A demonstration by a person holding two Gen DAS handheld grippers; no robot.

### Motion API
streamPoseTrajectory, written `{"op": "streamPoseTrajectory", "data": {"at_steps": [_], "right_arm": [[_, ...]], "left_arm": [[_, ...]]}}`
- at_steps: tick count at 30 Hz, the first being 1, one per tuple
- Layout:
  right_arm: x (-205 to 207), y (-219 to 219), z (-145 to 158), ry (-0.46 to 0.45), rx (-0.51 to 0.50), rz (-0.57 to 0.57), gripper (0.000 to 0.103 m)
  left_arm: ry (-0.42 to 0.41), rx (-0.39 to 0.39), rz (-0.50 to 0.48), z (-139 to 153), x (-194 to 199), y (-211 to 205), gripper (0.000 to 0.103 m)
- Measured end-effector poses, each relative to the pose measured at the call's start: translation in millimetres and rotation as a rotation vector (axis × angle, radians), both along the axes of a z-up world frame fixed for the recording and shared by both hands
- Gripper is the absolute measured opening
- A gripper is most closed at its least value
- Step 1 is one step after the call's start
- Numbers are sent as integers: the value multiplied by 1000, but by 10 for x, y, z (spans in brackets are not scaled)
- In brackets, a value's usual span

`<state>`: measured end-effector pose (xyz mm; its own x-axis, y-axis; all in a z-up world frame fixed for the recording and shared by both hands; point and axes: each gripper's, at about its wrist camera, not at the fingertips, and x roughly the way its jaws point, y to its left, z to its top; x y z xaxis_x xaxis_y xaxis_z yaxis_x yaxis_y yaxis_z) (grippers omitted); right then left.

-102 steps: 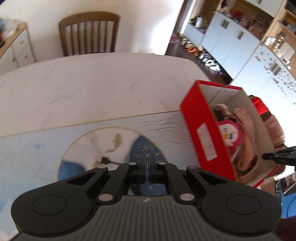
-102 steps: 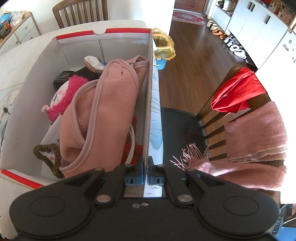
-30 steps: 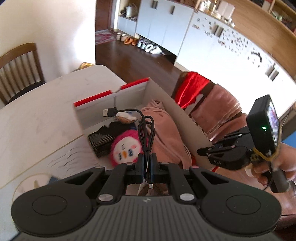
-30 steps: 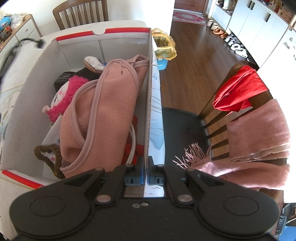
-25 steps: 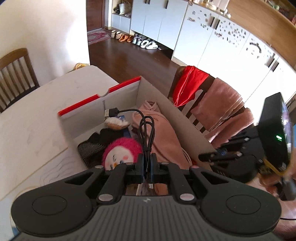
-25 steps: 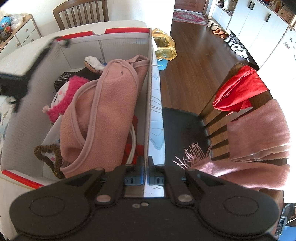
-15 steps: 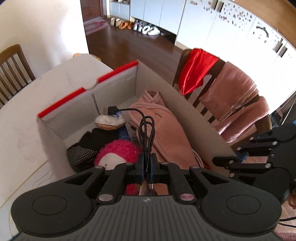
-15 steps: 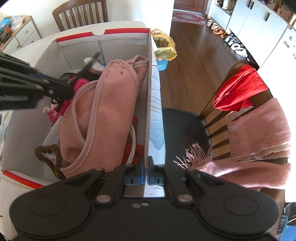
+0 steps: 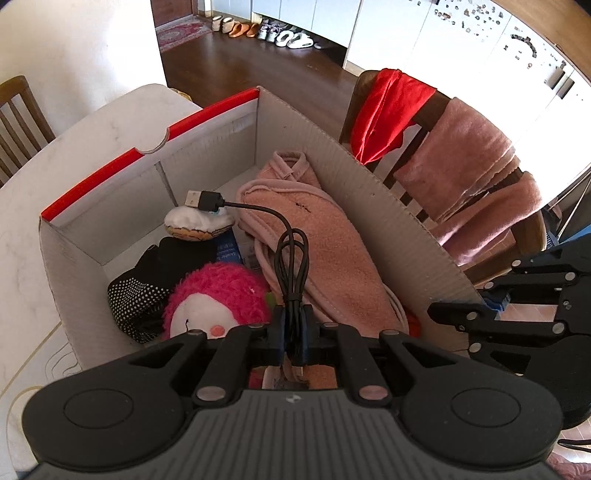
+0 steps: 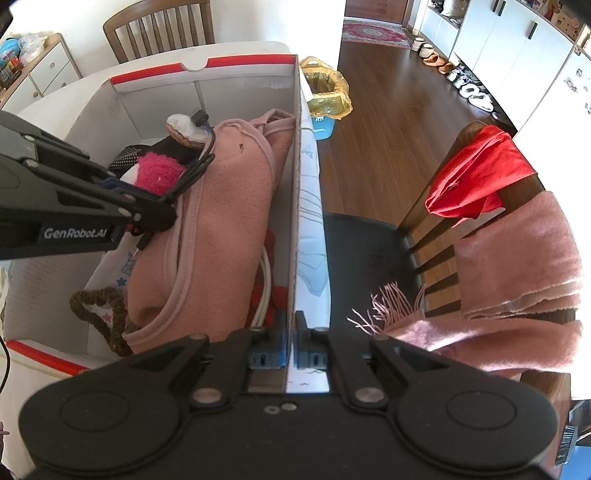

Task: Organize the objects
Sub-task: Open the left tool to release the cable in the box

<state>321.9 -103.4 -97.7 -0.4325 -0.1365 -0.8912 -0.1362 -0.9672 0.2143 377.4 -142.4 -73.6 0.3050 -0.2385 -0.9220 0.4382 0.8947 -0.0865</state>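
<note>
A white cardboard box with red rims stands on the table, holding a folded pink garment, a pink plush toy and a black dotted sock. My left gripper hangs over the box with a looped black USB cable between its pads. Its jaws are opening, and the pads still touch the cable. The cable's plug reaches toward the far end. My right gripper is shut on the box's right wall. From that side the left gripper shows above the plush toy.
A wooden chair stands against the box's right side, draped with a red cloth and a pink scarf. A bin with a yellow bag sits on the floor beyond. Another chair is at the table's far end.
My left gripper has come down over the box with the cable and now hangs low above the pink garment and plush toy. The right gripper has kept still on the wall.
</note>
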Motion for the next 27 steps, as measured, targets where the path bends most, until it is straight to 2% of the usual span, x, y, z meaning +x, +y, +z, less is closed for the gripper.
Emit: {"op": "streamPoseTrajectory", "data": {"at_steps": [5,16,21,27], "right_arm": [[32,6,18,4,-2,-5,5],[208,62,201,53,0,-37,9],[305,47,382,104,8,-49,10],[439,-42,580,176,-29,-48,12]], "left_arm": [[-2,-33,30,25,-58,111,10],[-49,-71,51,162,-390,372,20],[-92,-121,64,330,-595,544,23],[-155,-174,101,563,-859,775,33]]}}
